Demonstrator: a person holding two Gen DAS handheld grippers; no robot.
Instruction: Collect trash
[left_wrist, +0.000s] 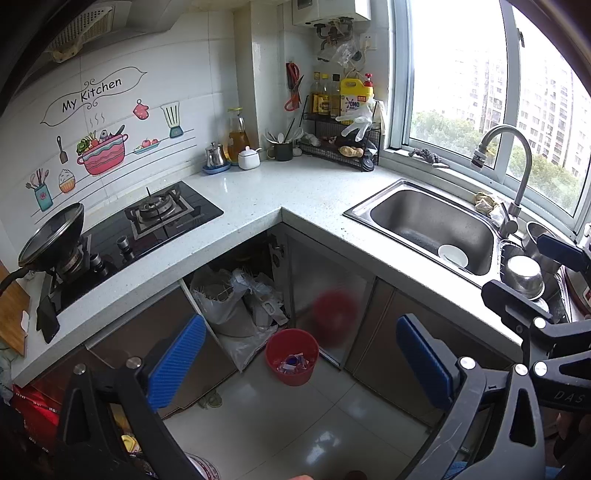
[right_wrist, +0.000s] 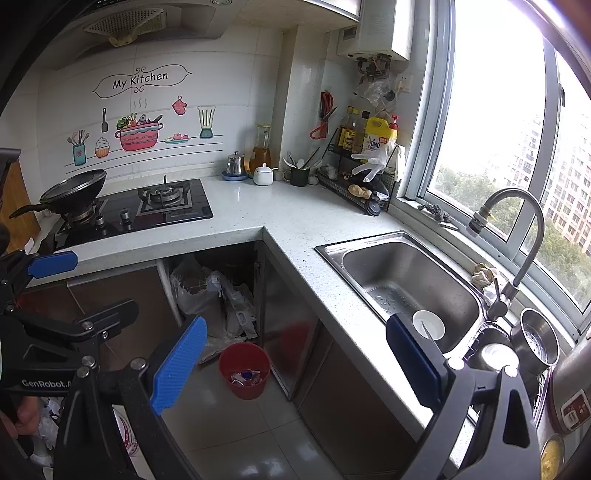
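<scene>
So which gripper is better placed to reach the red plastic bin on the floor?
Probably left: the left gripper frames the red plastic bin centrally, while the right gripper sees it off-centre.

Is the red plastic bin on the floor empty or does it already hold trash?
Not empty. The red plastic bin stands upright by the open cabinet, and both views show scraps and wrappers at its bottom, well below the rim.

red trash bin (left_wrist: 291, 357) | upright on floor, by open corner cabinet | holds small wrappers (left_wrist: 294, 363), possibly plastic

Brushed steel sink (left_wrist: 424, 218), speckled stone counter (left_wrist: 306, 192)
</scene>
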